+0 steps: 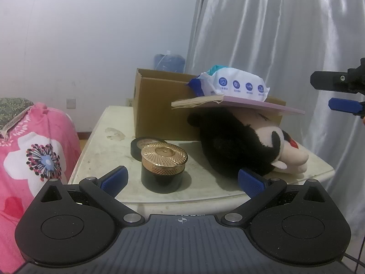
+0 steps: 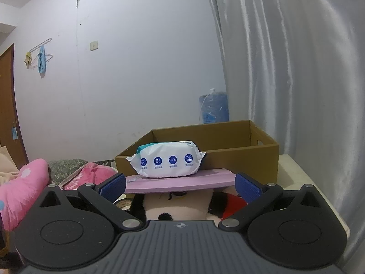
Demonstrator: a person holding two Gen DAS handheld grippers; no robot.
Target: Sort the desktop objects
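Both grippers at full spread, nothing held. The left gripper faces a dark jar with a gold lid, which stands near the front of the counter, between the 2 blue pads but touched by neither. Just behind the jar lies a black tape roll; whether the 2 touch cannot be told. To the right, a black-and-cream plush toy lies on its side against the open cardboard box at the far side of the counter. A pink book rests flat on the toy, and a white pack of wipes sits on the book.

The right gripper is level with the book's near edge, its jaws standing wide to either side with no pressure evident; the pack of wipes sits centred above, the box behind.

Judged step: begin clearing the stack, probably into the box. The wipes should go first, since moving the book beneath would tip them off. For the jar, advance until the pads flank the dark body below the lid, then close squarely; the lid may only be resting on. Avoid nudging the tape roll behind.
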